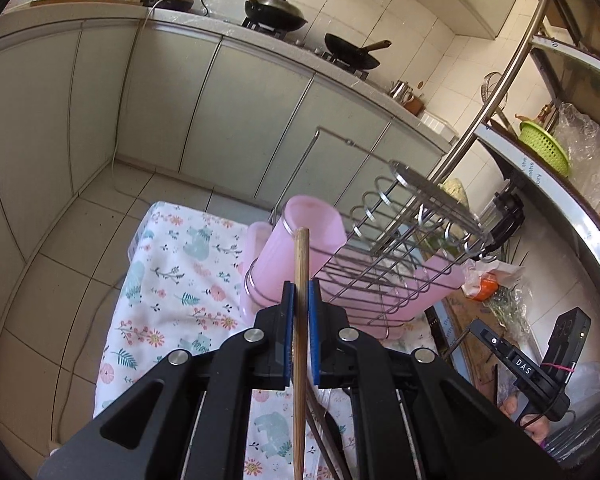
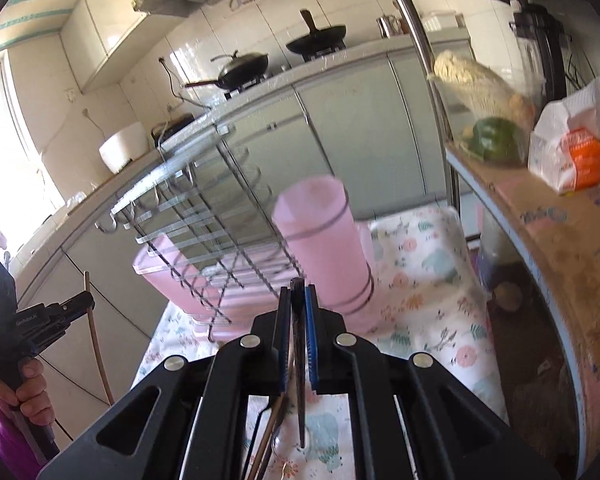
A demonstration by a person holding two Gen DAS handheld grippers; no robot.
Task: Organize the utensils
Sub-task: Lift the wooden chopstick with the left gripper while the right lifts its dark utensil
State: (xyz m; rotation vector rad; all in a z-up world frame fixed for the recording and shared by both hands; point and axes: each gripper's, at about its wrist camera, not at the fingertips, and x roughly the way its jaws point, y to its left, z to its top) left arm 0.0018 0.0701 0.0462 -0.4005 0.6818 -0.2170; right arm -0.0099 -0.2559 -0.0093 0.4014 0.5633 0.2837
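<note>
My left gripper (image 1: 300, 292) is shut on a light wooden chopstick (image 1: 301, 320), whose top end stands in front of the pink utensil cup (image 1: 300, 256) in the wire dish rack (image 1: 384, 264). My right gripper (image 2: 299, 294) is shut on a dark utensil handle (image 2: 298, 344), just short of the same pink cup (image 2: 324, 236). More utensils (image 2: 272, 432) lie on the floral cloth below the right gripper. The left gripper (image 2: 82, 300) with its chopstick shows at the left of the right wrist view. The right gripper (image 1: 476, 326) shows at the right of the left wrist view.
The rack sits on a table covered by a floral cloth (image 1: 172, 280) (image 2: 420, 280). A steel shelf unit (image 1: 560, 196) with a green basket (image 1: 544, 146) stands to the right. A kitchen counter with two woks (image 1: 276, 10) runs along the back. A cardboard box (image 2: 552, 240) sits near the table.
</note>
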